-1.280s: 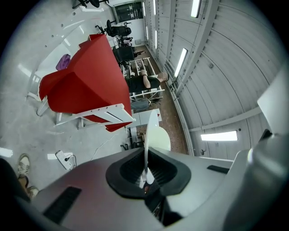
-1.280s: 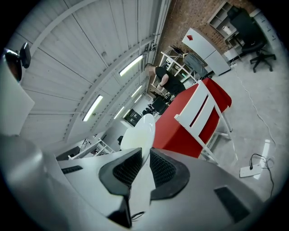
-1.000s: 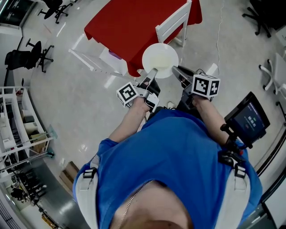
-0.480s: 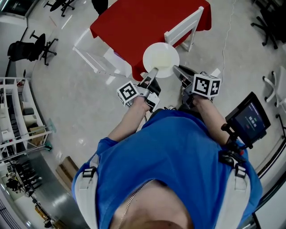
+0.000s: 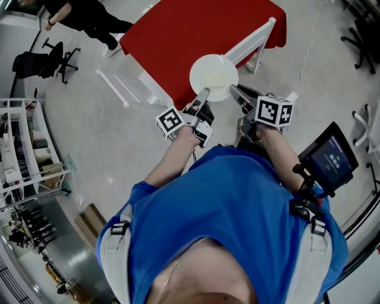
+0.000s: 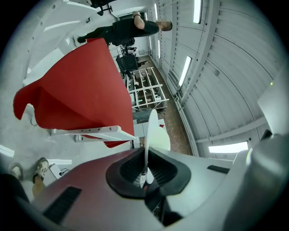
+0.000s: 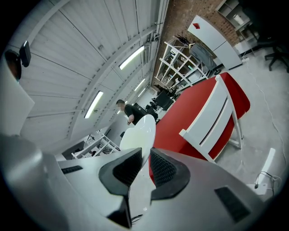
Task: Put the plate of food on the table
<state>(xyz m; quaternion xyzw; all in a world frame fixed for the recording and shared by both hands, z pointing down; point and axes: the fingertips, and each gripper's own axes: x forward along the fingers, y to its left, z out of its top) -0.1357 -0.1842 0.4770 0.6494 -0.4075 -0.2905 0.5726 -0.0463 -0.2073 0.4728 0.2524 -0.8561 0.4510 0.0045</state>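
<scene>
A round white plate (image 5: 214, 76) hangs level over the near edge of the red-clothed table (image 5: 196, 29), and I see no food on it. My left gripper (image 5: 202, 97) is shut on its near-left rim and my right gripper (image 5: 233, 92) is shut on its near-right rim. In the left gripper view the plate (image 6: 152, 131) shows edge-on, pinched between the dark pads (image 6: 124, 169) of the left gripper (image 6: 145, 173). From the right gripper view, the plate (image 7: 137, 133) runs down between the jaws of the right gripper (image 7: 144, 162).
One white chair (image 5: 254, 38) stands at the table's right side and another white chair (image 5: 127, 83) at its left. A person in black (image 5: 83, 15) stands beyond the table. Shelving (image 5: 24, 154) lines the left wall. A screen on a stand (image 5: 329, 157) is at my right.
Both grippers have kept their hold on the plate. The table has drawn slightly nearer under it. A person in black has come into view at the top left.
</scene>
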